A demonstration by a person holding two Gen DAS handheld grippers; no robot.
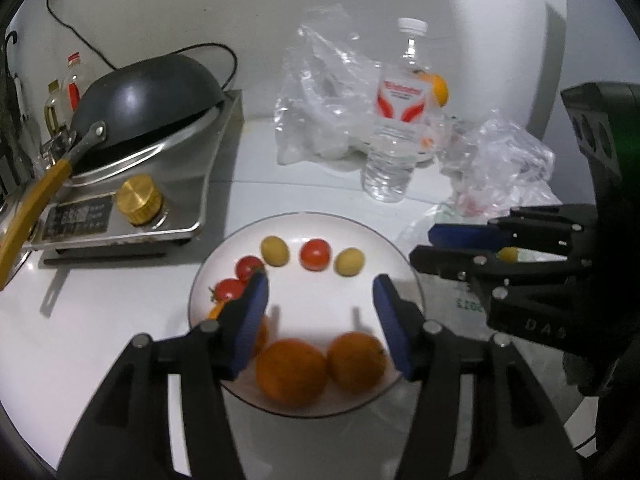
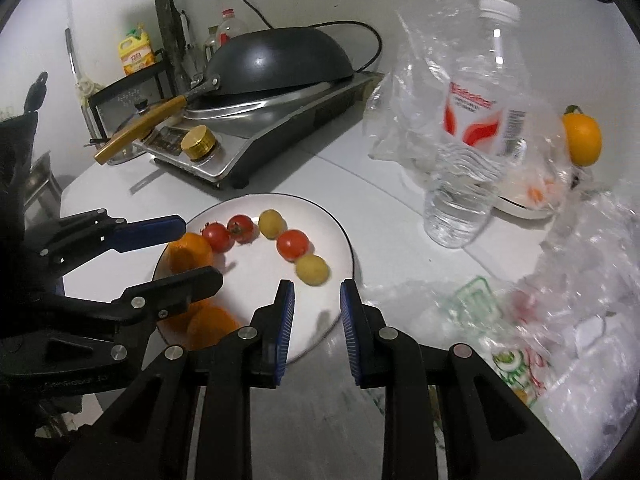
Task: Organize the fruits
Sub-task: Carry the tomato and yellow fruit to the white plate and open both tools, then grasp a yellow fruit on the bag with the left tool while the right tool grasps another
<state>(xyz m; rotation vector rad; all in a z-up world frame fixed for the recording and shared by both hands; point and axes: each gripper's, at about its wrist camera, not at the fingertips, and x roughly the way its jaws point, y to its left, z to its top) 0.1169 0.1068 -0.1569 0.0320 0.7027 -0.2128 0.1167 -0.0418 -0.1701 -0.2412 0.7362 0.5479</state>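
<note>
Left gripper point(image 1: 320, 300) spread wide, empty, over white plate point(image 1: 404, 264); right gripper point(image 2: 316, 308) parted, empty, at plate's near rim. On plate: oranges point(image 1: 290, 372), red tomatoes point(image 1: 315, 254), yellow-green fruits point(image 1: 274, 251) in an arc. Seemingly mid-sorting, between picks. Next, probably: fetching the stray orange point(image 2: 582, 140) behind the water bottle point(image 2: 472, 152), threading past crinkled plastic bags point(image 2: 580, 280).
</note>
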